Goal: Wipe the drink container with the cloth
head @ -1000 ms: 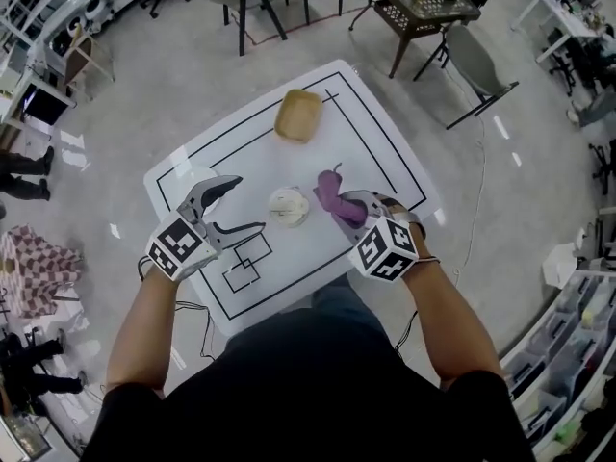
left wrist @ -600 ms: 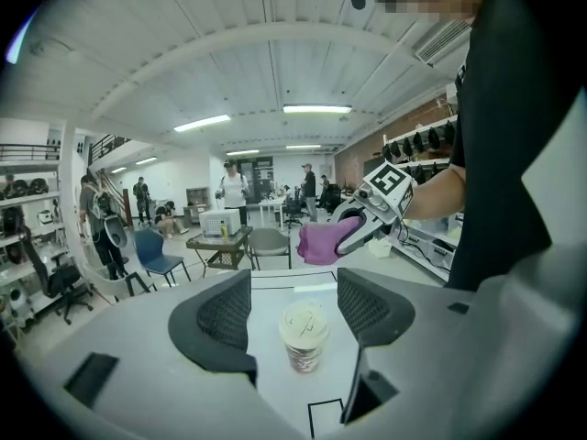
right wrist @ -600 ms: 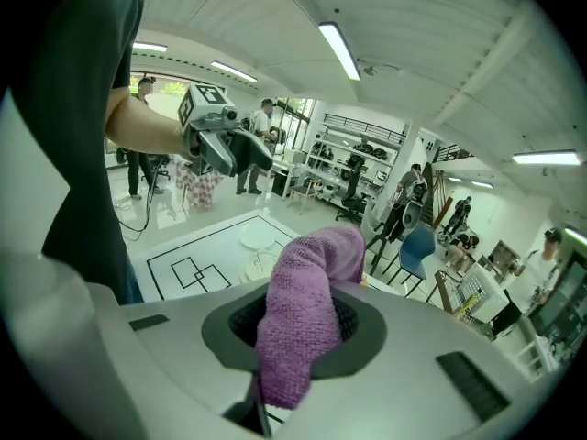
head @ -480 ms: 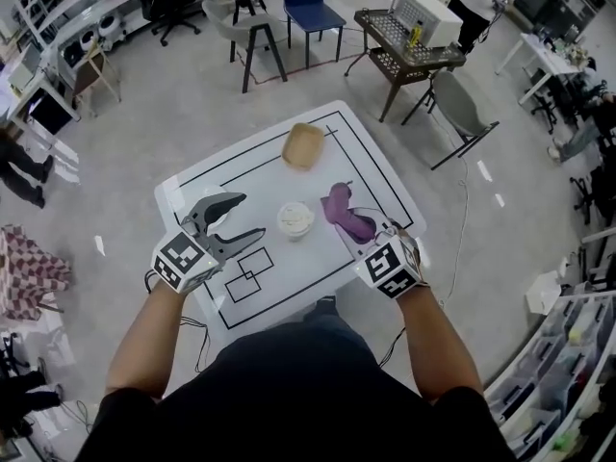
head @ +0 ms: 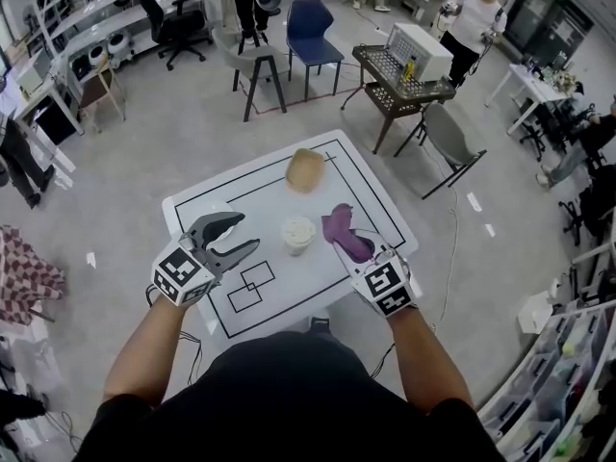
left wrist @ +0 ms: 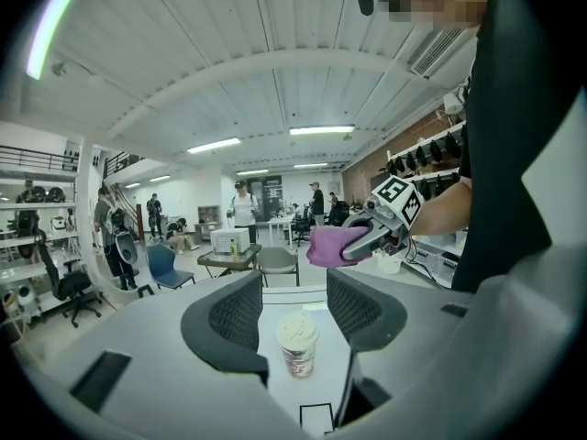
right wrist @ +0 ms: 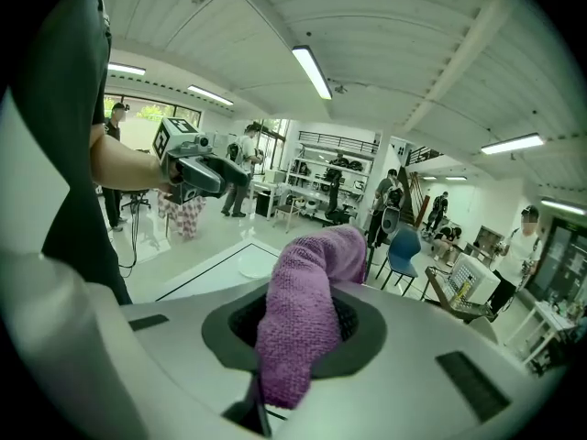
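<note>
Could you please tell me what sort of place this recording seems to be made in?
Probably a large open lab or workshop: a white table marked with black lines, a metal cart carrying equipment, and shelves of storage bins at the side.

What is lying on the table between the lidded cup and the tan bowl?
Nothing. In the head view, the stretch of white table between the cup and the tan bowl is bare.

The cup's [left wrist: 297,342] print is too small to read.
</note>
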`<state>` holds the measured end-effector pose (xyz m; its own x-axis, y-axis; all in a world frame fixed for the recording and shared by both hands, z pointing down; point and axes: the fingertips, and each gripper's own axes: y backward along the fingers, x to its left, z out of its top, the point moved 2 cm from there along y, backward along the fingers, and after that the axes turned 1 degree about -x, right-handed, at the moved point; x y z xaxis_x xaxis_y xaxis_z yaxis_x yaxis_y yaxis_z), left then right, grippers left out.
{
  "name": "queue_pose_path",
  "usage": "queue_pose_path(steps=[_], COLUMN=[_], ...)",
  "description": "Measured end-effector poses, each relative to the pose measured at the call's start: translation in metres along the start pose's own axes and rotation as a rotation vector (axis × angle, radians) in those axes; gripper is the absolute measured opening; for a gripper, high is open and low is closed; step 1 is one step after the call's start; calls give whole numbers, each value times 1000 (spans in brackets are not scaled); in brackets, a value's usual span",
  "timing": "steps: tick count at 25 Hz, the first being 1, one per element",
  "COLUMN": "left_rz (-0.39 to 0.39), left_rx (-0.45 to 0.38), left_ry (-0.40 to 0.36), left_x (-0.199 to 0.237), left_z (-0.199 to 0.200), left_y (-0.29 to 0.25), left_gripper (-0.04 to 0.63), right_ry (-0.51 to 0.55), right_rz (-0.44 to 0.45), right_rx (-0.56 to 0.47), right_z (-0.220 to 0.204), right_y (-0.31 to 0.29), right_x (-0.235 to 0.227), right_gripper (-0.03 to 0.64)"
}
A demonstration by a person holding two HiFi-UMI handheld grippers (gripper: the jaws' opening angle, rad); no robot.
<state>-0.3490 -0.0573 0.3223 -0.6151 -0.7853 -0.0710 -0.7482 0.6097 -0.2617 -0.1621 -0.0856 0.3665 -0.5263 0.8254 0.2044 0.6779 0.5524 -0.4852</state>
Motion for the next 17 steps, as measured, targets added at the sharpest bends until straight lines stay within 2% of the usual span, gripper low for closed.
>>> queue_pose_path(steps=[5,10,17], left_rz=[5,-2,13], left_rx=[-10,5,7], left_ry=[4,13,50], left_x=[-11,-27,-17], left_z=[11,-7,-22], left_y=[19,14,6], left_gripper=[230,216,199], right_ry=[-86,-194,-242], right_rz=[6,9,-3], right_rx=[-14,-34,-37], right_z=[8,-8,-15], right_y=[11,8,-7], right_x=[14,14,2], right_gripper=[78,78,78])
